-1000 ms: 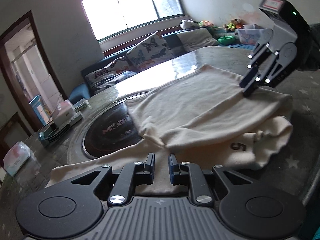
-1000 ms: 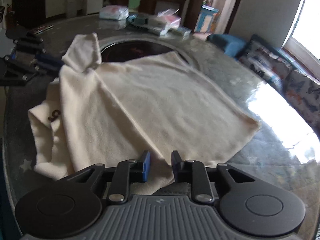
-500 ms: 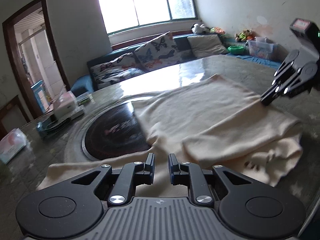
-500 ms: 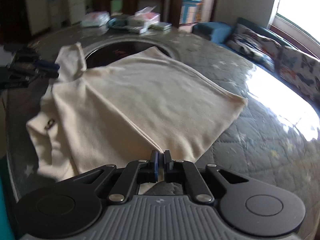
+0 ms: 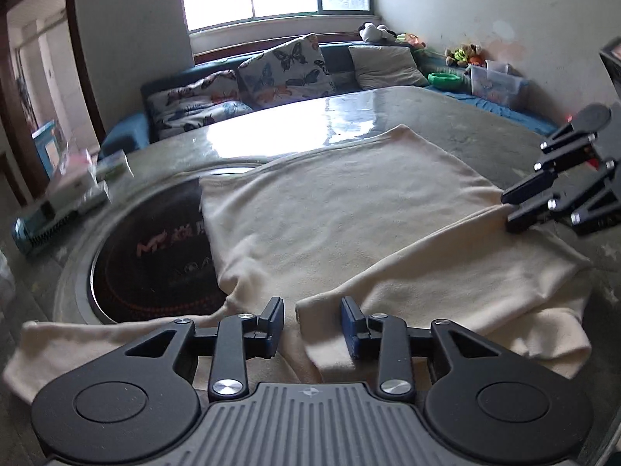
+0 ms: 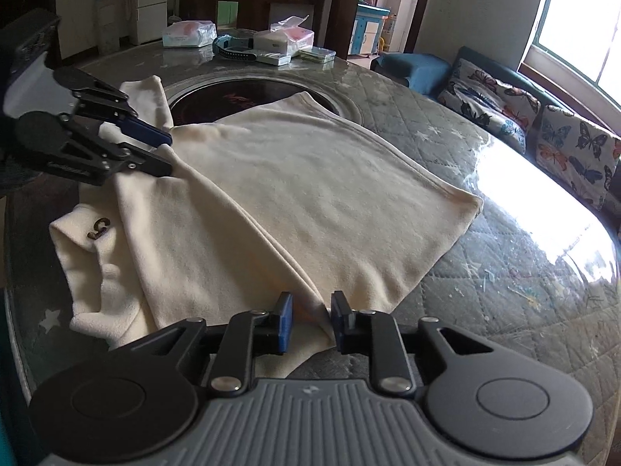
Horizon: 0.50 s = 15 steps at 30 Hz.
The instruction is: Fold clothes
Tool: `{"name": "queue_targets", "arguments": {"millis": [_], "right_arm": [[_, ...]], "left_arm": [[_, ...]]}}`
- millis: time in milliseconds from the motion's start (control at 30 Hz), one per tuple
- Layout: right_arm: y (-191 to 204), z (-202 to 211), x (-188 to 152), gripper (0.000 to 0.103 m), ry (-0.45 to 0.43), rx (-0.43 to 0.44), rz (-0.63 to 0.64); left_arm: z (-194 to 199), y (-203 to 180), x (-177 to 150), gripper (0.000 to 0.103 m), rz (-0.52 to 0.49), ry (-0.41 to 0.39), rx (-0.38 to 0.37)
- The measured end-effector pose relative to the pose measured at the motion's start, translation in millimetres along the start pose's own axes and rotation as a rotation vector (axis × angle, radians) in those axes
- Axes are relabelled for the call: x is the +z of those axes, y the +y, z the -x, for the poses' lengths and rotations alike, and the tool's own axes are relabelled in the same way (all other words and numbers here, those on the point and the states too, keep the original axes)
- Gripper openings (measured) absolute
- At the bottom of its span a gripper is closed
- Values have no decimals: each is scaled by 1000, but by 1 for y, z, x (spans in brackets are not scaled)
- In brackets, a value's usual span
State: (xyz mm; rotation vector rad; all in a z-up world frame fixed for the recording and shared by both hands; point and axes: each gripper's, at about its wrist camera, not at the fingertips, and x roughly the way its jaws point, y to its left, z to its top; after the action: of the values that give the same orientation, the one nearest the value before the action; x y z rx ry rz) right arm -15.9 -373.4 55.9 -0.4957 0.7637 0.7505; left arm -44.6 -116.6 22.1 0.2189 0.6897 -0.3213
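A cream sweater (image 5: 349,213) lies spread on the round table, one side folded over its middle; it also shows in the right wrist view (image 6: 295,194). My left gripper (image 5: 312,324) is open, its jaws either side of the folded edge near the sleeve (image 5: 77,345). My right gripper (image 6: 310,320) is open, with the fold's corner between its jaws. Each gripper shows in the other's view: the right one (image 5: 516,209) at the fold's far end, the left one (image 6: 165,153) at the sweater's left.
A dark round inset (image 5: 155,264) sits in the table's middle, partly under the sweater. Tissue packs and boxes (image 6: 271,44) stand at the table's far side. A sofa with butterfly cushions (image 5: 283,70) lies beyond the quilted tabletop (image 6: 504,272).
Both grippers have opened: the right one was shut on the fold's corner half a second ago. The folded side now lies flat over the sweater.
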Motion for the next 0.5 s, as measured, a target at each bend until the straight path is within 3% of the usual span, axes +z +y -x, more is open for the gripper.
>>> {"name": "queue_targets", "arguments": {"millis": [33, 67, 233, 267, 367, 500], "right_arm": [[2, 0, 0, 27, -2, -3, 6], [3, 0, -1, 27, -2, -8, 12], [6, 1, -2, 33, -13, -33, 8], [7, 1, -3, 34, -15, -38, 5], [7, 5, -4, 38, -31, -55, -14], [9, 17, -6, 38, -68, -61, -62]], "left_arm": [[1, 0, 0, 31, 1, -6, 0], [2, 0, -1, 12, -1, -16, 4], [15, -8, -3, 10, -57, -114, 100], [16, -9, -3, 14, -68, -123, 117], [11, -1, -7, 14, -49, -70, 133], [31, 6, -9, 14, -12, -118, 112]]}}
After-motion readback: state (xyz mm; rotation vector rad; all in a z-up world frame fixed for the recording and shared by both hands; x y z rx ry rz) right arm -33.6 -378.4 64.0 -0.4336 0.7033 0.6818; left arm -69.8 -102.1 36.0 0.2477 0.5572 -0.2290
